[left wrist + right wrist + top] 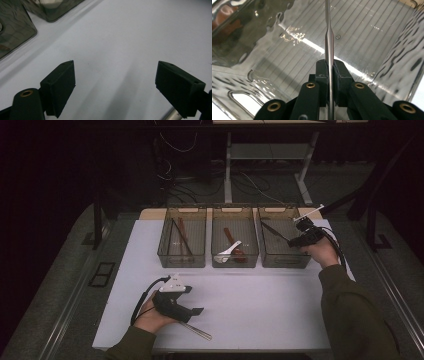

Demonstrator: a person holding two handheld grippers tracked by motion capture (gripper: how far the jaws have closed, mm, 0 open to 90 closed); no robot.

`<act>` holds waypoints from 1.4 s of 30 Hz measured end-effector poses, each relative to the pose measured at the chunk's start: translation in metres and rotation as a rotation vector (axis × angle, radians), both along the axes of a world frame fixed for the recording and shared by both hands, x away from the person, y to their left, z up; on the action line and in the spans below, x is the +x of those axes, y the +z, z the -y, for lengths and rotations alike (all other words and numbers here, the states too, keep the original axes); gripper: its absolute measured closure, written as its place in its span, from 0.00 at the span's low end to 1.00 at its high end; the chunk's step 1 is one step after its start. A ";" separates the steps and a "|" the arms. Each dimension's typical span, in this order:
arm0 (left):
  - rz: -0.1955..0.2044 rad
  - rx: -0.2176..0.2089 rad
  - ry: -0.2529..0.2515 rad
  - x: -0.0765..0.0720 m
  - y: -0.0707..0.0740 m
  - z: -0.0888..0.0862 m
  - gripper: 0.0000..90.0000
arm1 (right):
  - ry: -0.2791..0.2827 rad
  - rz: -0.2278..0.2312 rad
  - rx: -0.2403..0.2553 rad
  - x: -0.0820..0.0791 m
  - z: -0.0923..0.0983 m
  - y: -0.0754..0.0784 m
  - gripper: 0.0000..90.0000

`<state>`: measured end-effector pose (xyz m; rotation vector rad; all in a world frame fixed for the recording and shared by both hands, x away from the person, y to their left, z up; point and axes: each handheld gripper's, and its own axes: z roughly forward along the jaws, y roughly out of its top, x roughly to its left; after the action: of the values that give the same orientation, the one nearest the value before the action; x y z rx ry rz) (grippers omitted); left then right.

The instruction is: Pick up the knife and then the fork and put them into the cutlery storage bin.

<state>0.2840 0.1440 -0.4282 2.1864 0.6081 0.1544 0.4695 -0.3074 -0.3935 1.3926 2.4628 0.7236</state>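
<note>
My right gripper (296,241) reaches into the right-hand smoky plastic bin (286,262) at the back of the table. It is shut on the thin handle of a metal utensil (274,231), which slants down into the bin. In the right gripper view the pads (340,72) pinch that slim steel handle (329,42) above the bin's ribbed floor (367,32). Near the front left, my left gripper (192,301) hovers low over the white tabletop, open. Its wide-apart jaws (115,75) hold nothing. A second metal utensil (201,333) lies on the table just beside it, its end (171,115) peeking past one jaw.
Two more bins stand in the same row: the left bin (181,261) holds dark chopsticks (182,237), the middle bin (235,262) holds a white spoon (229,251) and a brown one. The white table (260,300) stretches between the bins and the front edge.
</note>
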 end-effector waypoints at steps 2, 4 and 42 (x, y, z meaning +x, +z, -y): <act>-0.001 0.002 -0.003 0.000 0.000 0.000 0.17 | 0.001 -0.006 -0.007 0.000 -0.001 0.000 0.92; -0.003 0.007 -0.006 0.000 -0.001 0.001 0.17 | 0.007 -0.023 -0.016 0.000 -0.002 -0.001 0.92; -0.028 0.120 -0.224 -0.032 -0.009 -0.025 0.60 | 0.253 0.206 0.281 -0.132 -0.010 0.010 0.33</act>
<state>0.2523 0.1685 -0.4369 2.3584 0.3741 0.0422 0.3377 -0.2976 -0.3840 1.0311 2.4663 1.2434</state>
